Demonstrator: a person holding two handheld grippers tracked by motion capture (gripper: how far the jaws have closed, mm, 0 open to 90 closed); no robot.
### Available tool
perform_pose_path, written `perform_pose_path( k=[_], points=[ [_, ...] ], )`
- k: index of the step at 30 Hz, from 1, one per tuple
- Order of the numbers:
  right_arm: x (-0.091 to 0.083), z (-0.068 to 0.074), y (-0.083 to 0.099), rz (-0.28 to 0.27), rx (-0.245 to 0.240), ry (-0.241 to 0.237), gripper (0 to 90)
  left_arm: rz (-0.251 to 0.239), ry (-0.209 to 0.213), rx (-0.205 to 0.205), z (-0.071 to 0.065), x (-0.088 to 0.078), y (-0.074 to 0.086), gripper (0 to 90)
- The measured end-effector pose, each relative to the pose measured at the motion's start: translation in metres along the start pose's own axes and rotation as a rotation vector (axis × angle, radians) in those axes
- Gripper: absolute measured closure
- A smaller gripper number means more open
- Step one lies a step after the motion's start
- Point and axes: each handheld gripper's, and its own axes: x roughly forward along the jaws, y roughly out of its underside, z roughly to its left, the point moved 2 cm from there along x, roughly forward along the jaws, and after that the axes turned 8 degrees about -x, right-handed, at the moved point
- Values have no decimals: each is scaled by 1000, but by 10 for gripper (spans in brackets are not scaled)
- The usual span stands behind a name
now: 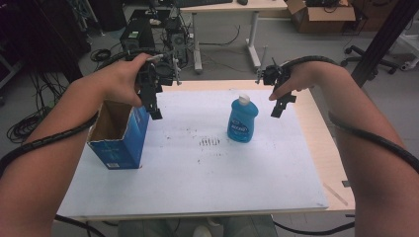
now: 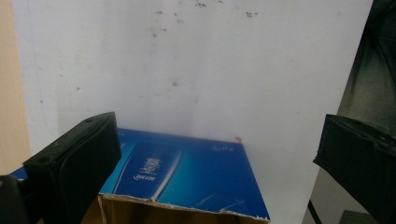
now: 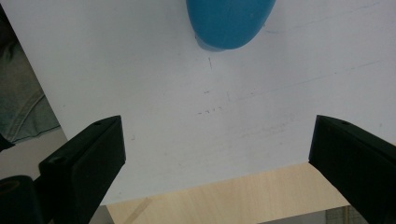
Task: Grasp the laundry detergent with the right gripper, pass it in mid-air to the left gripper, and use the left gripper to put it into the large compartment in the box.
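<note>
Bottle (image 1: 242, 119) of blue liquid, one only, stands upright a little right of the middle of the high view, on the white sheet (image 1: 197, 163) that covers the surface (image 1: 316, 133); in the right gripper view its rounded blue body (image 3: 229, 21) sits at the top centre of the frame. Just right of it and higher in the frame hang the right tongs (image 1: 279, 106), spread wide with nothing between them, and not touching the bottle. To do this well, I'd say, they should come down square to the bottle's broad body, straddle it below the shoulder and close evenly, since a tall narrow bottle could tip if nudged from one side. At the left of the high view stands one blue cardboard box (image 1: 120, 133), top open, and the left tongs (image 1: 154, 106) hover beside its upper right corner, likewise apart and empty; in the left gripper view the box (image 2: 187, 175) lies at the bottom centre.
</note>
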Motion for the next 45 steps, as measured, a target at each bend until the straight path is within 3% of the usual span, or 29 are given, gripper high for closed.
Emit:
perform_pose_path(
  k=[12, 16, 25, 30, 34, 45],
  points=[
    [6, -1, 2, -9, -8, 8, 39, -2, 0, 5, -4, 0, -1, 2],
    [8, 1, 6, -55, 0, 8, 38, 6, -2, 25, -12, -1, -2, 2],
    [18, 8, 21, -147, 15, 17, 36, 17, 7, 106, -47, 1, -7, 2],
    [27, 11, 27, -176, 20, 16, 37, -12, 16, 98, -50, 4, -3, 2],
    [35, 13, 30, -230, 19, 35, 38, -17, 23, 91, -53, 7, 2, 2],
    [56, 13, 41, -362, 36, 72, 39, -6, 43, 81, -62, 16, 9, 2]
  ],
)
